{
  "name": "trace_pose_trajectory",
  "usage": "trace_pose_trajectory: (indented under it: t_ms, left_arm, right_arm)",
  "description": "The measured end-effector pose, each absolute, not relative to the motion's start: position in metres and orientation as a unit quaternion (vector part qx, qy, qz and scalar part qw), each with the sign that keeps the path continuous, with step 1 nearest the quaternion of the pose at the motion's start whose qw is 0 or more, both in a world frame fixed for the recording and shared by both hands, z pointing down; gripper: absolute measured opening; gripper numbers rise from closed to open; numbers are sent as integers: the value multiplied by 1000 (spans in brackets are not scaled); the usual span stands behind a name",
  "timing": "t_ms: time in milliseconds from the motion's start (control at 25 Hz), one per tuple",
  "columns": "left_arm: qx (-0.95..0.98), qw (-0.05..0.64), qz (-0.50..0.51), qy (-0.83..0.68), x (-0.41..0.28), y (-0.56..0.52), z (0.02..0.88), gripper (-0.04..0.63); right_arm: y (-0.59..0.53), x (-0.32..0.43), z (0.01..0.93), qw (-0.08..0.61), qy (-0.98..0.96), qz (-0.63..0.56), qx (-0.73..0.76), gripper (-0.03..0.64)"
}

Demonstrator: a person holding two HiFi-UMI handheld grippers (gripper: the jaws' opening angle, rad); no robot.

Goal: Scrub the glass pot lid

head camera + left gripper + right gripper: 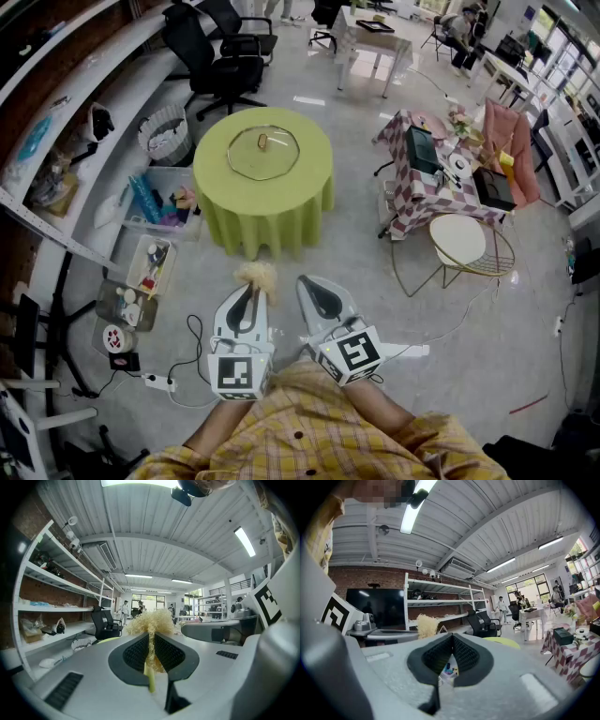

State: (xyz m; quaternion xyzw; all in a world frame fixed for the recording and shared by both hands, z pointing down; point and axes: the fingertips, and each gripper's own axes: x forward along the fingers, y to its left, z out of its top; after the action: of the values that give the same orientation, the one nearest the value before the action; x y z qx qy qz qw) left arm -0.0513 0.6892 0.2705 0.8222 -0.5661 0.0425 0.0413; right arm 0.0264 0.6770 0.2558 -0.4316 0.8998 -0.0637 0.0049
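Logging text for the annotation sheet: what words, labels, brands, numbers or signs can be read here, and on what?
None legible in any view.
Cubes on the left tongs and right tongs: black-and-white square patterns only, no letters.
Items in the clear storage bins: any labels too small to read.
The wall screen: dark, blank.
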Motion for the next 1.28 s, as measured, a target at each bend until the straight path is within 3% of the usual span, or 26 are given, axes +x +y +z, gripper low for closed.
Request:
trace_pose_trajectory:
  t_ms: [800, 1280]
  left_arm:
    - [803, 47, 78, -589, 8, 673, 292, 38]
    - [806, 61, 81, -583, 12, 585, 316, 38]
  right_arm:
    - [661, 92, 265, 21, 913, -62, -402, -2]
    - [571, 105, 286, 5, 904, -68, -422, -3]
